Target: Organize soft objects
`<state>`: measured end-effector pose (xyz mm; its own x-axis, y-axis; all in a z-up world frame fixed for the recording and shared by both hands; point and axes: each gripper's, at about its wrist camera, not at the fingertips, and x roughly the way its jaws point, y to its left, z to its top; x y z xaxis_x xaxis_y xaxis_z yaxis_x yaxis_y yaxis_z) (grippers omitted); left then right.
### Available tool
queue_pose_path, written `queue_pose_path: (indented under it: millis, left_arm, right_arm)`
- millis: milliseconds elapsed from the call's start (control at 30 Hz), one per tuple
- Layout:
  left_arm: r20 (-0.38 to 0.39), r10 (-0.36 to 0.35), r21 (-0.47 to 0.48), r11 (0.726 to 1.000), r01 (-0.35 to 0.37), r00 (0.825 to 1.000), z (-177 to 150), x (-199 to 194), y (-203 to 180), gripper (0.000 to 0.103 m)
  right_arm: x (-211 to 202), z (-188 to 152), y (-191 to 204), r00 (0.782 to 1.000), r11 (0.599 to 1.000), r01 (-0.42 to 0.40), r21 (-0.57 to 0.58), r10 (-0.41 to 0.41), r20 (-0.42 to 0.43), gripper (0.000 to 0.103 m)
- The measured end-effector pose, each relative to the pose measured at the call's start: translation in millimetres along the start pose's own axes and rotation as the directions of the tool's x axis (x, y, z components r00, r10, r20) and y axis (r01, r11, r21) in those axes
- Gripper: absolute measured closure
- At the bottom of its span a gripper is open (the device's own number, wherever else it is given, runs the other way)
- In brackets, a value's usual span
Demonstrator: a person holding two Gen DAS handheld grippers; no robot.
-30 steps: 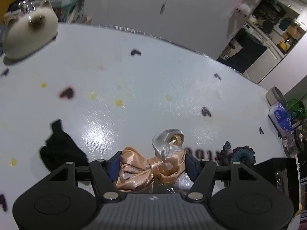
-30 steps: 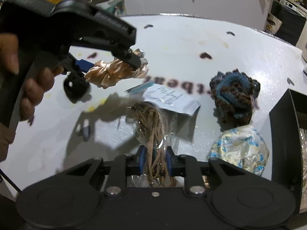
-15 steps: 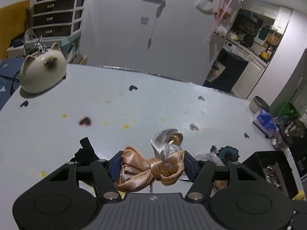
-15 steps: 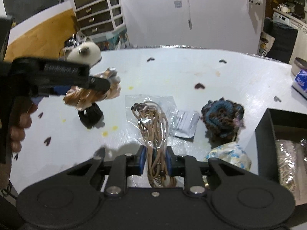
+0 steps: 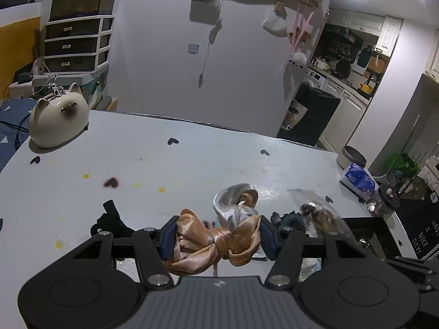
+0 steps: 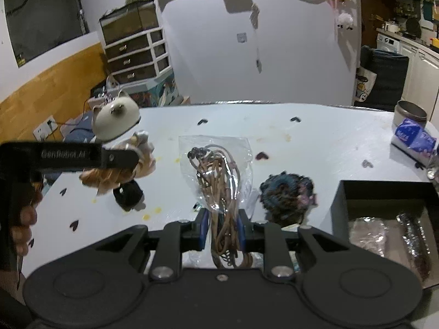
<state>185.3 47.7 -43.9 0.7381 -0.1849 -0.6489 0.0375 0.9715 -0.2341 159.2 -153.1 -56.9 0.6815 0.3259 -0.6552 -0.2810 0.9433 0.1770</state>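
My left gripper (image 5: 216,237) is shut on an orange-and-silver satin bow scrunchie (image 5: 216,240) and holds it above the white table (image 5: 164,170). In the right wrist view the left gripper (image 6: 120,161) shows at the left with the scrunchie (image 6: 137,161). My right gripper (image 6: 221,230) is shut on a clear bag of brown hair ties (image 6: 219,170), lifted off the table. A dark blue knitted scrunchie (image 6: 285,194) and a black scrunchie (image 6: 129,194) lie on the table. A black box (image 6: 384,219) stands at the right with wrapped items inside.
A ceramic cat figure (image 5: 57,118) sits at the table's far left. A tissue pack (image 6: 414,139) and a round tin (image 6: 411,115) stand at the far right edge. A person's hand (image 6: 22,219) holds the left gripper.
Both grippers have risen well above the table with their loads. The bag of hair ties has come up off the table, and the views now tilt up toward the room.
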Motion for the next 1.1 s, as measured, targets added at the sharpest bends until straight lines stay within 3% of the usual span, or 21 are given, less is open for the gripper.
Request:
queue_pose_path:
  millis: [267,467,1100]
  left_arm:
    - [0.018,0.023,-0.01,1.0,-0.023,1.0,-6.5,-5.6,-35.0,0.044]
    - [0.027,0.0,-0.018,1.0,0.001,1.0,-9.4,-0.2,-68.6,0.044]
    - [-0.003,-0.101,0.03,0.994,0.101,0.995,-20.4,43.3,-179.4,0.044]
  right_arm:
    - [-23.9,5.3,-35.5,0.999,1.0,0.003,0.008,-0.003,0.04,0.08]
    - [-39.4,6.0,-72.1,0.999,0.999,0.011,0.035,-0.013,0.05,0.081]
    - [-70.4,-10.5,-212.4,0.984,0.965,0.161,0.205,-0.174,0.046,0.08]
